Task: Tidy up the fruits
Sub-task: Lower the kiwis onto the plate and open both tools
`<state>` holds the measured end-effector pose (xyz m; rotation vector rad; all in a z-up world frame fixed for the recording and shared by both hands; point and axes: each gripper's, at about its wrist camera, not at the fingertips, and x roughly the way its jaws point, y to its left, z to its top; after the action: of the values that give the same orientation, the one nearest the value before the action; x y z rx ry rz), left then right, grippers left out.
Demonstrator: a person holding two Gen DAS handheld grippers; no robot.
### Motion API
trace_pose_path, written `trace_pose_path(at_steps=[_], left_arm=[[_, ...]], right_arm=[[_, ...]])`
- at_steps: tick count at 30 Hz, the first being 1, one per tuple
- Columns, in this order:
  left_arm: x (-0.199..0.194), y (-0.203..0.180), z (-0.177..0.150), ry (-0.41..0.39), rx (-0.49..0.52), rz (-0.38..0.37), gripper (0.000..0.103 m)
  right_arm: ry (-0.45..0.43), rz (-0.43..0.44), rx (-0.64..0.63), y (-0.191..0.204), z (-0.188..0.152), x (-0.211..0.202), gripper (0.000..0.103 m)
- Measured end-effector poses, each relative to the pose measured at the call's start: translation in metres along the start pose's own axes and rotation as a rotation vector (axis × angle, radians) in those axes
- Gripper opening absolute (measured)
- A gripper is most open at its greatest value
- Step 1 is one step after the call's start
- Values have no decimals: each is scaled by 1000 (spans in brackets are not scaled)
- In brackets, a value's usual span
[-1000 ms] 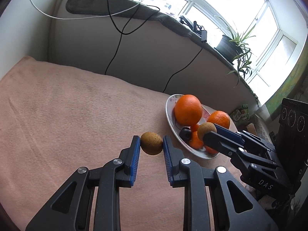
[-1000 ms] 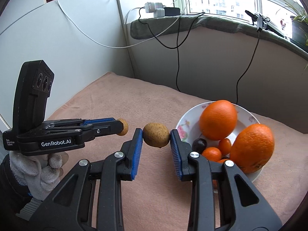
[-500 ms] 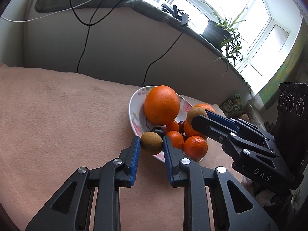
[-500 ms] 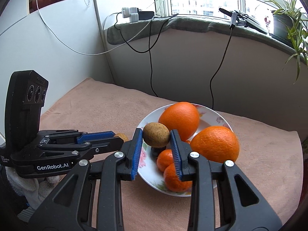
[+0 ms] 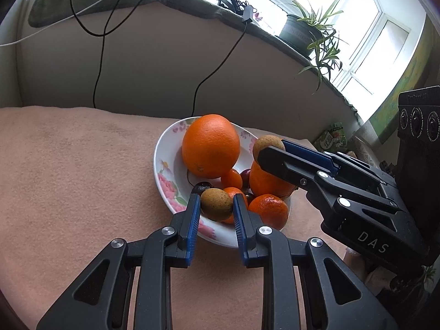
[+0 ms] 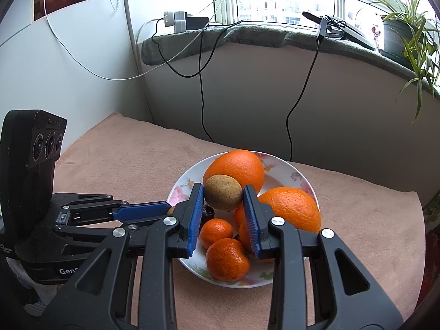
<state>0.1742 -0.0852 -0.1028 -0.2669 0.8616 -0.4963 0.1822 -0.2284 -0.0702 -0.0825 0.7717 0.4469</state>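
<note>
Left wrist view, nearest first: left gripper (image 5: 216,206) is being kept clamped on a small brown fruit (image 5: 216,203), which is being held just over the near rim of the floral bowl (image 5: 165,162). Right wrist view: right gripper (image 6: 223,200) is likewise clamped on a second brown fruit (image 6: 223,192), which is being carried over the bowl's middle, in front of the big oranges.

Step in hand, judged: both brown fruits are being brought to the bowl for drop-off. Next move prob. calls for each to be lowered into a free gap btwn the fruit already there, then jaws eased apart w/o anything being knocked or rolled out; bowl is crowded, so placement needs care.

Count, approx.: 2 brown fruits (both being held), 2 large oranges (image 6: 233,169), at least 4 small mandarins (image 6: 227,258), 2–3 dark plum-like fruits (image 5: 202,185) partly hidden, 1 bowl, resting on pink blanket (image 5: 68,165). Farther back: cables (image 6: 202,88) are hanging from the sill, and a potted plant (image 6: 398,33) is standing by the window.
</note>
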Motion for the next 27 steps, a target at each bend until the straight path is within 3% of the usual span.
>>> trace_pose_path(at_steps=[27], left_arm=[[6, -11, 1, -19, 72, 63, 24]], right_arm=[[8, -30, 9, -3, 1, 3, 31]])
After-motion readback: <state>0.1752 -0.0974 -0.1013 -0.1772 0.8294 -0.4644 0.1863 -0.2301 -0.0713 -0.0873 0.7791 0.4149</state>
